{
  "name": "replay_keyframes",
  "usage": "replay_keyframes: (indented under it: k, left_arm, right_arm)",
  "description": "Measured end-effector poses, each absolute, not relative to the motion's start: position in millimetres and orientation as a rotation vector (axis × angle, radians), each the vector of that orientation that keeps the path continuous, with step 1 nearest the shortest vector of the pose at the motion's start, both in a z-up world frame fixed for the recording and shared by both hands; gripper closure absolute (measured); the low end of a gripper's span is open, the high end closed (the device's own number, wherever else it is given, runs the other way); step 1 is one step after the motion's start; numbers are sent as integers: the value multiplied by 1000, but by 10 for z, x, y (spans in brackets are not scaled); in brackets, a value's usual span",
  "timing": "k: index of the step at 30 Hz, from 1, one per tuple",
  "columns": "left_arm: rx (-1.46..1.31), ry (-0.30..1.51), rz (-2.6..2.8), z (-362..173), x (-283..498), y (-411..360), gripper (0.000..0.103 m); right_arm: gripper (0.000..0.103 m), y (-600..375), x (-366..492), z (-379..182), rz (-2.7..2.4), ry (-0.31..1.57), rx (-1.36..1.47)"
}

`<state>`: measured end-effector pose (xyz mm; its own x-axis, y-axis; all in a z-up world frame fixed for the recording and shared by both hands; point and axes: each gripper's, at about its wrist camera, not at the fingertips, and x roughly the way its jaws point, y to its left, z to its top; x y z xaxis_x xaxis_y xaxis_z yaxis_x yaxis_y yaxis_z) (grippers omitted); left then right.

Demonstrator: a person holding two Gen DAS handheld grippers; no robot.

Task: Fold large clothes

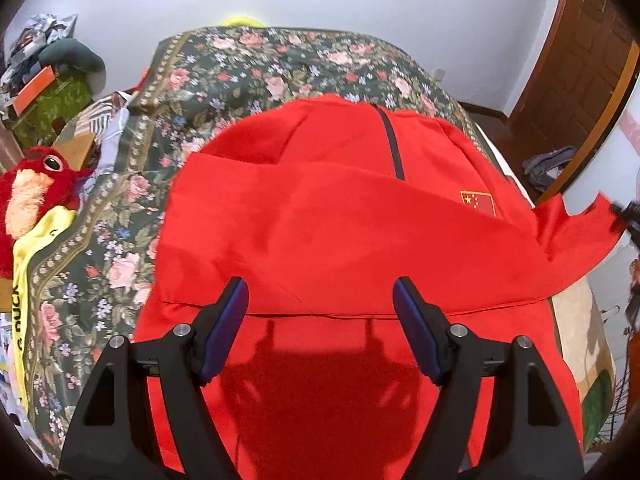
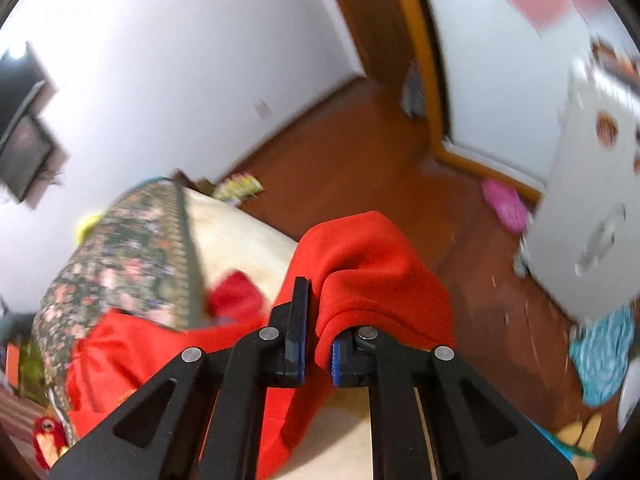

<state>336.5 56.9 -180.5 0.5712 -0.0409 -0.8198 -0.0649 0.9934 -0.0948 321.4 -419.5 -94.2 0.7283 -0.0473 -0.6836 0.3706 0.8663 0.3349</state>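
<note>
A: Listing what is lying on the bed now. Item one: a floral bedspread [image 1: 248,64], dark green with pink roses, is covering the mattress. Item two: a red jacket [image 1: 340,232] is spreading across it, black zipper [image 1: 394,148] running down the chest, small flag patch [image 1: 478,202] showing near the right side.

B: And the grippers?

A: The left gripper [image 1: 320,300] is hovering over the jacket's lower part, blue-padded fingers [image 1: 228,320] standing wide apart, gripping nothing. The right gripper [image 2: 316,320] is pinching a bunched fold of the jacket [image 2: 372,264], fingers nearly closed on the cloth, lifting that end off the bed's right edge.

B: The room?

A: A red plush toy [image 1: 36,196] and a yellow garment [image 1: 28,256] are sitting at the bed's left side. White walls [image 1: 360,4] are surrounding it; a wooden door [image 1: 576,68] is standing at the right. The brown wooden floor [image 2: 360,152] is holding a pink object [image 2: 506,204] and a turquoise cloth [image 2: 604,352]. The right view is blurring.
</note>
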Motion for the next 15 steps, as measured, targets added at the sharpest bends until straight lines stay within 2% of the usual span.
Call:
replay_keyframes:
  k: [8, 15]
  left_arm:
    - [-90, 897, -3, -1649, 3113, 711, 29]
    - [-70, 872, -8, -1639, 2919, 927, 29]
  right_arm:
    - [96, -3225, 3143, -157, 34, 591, 325]
    - [96, -2320, 3235, -218, 260, 674, 256]
